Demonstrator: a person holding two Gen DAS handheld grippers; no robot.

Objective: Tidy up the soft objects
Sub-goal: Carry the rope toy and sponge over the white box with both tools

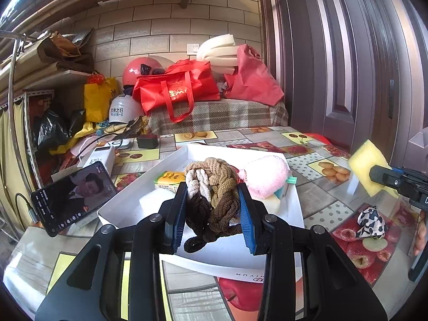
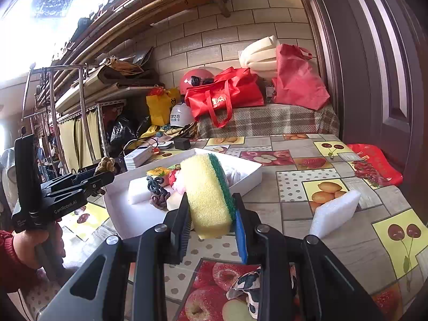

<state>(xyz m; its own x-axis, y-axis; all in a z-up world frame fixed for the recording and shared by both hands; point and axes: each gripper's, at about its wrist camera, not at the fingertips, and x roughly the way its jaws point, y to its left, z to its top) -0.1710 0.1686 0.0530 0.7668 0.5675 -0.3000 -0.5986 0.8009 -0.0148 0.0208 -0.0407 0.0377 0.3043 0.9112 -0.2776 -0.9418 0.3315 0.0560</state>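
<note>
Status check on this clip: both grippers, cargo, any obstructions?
Left gripper shut on hair ties, over white tray. Right gripper shut on sponge, short of tray. Cow-print cloth and white foam loose on table.

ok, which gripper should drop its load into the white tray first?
Left, probably. The left gripper already holds the bundle of brown and beige hair ties over the white tray; the right gripper holds its yellow-green sponge short of it.
</note>
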